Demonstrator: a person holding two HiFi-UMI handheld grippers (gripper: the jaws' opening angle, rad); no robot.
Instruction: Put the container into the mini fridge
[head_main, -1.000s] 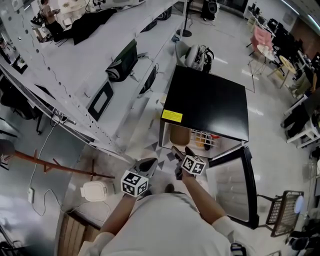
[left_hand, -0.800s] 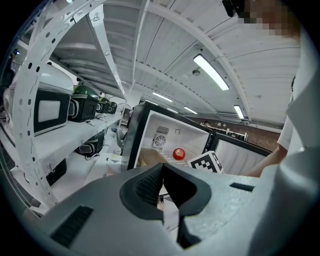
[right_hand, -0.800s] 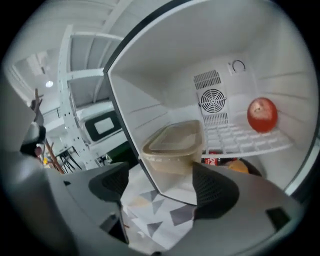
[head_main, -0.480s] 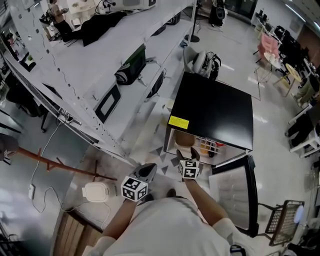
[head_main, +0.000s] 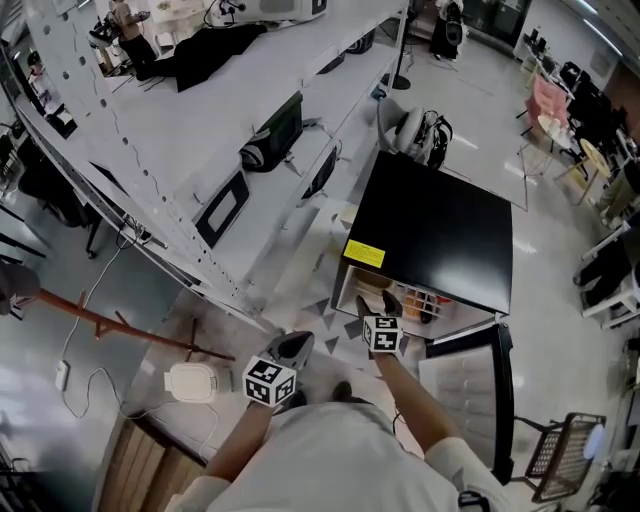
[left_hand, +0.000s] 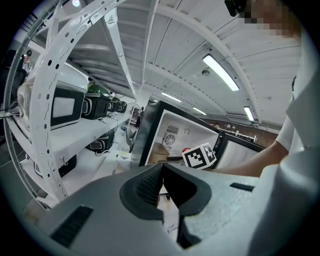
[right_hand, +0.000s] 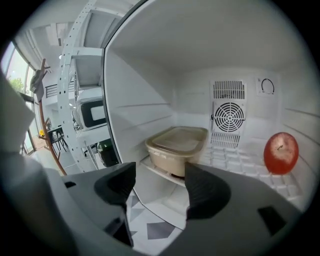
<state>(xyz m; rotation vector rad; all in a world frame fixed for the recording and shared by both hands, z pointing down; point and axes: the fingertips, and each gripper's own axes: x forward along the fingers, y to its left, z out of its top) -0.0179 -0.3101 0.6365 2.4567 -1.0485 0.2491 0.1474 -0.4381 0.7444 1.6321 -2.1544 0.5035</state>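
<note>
The right gripper (right_hand: 160, 186) holds nothing — its 2 grey jaws are closing on empty air. Straight ahead, a little past the jaw tips, sits the beige plastic container with a flat lid (right_hand: 177, 145). It rests on a white shelf inside the black mini fridge with white walls (right_hand: 142, 95), on the left side as the gripper looks in. Its long side seems to run away from the jaws, toward the round fan grille (right_hand: 228, 117) at the back. A round red apple (right_hand: 281, 152) lies well off to the right of the jaws. The left gripper (left_hand: 162, 176) is squeezed tight with nothing in it and hangs back from the fridge — so the right one is much nearer. The container looks put away. I think the right gripper only needs to back straight out, and then the open fridge door (head_main: 462, 385) on its right can be shut.
</note>
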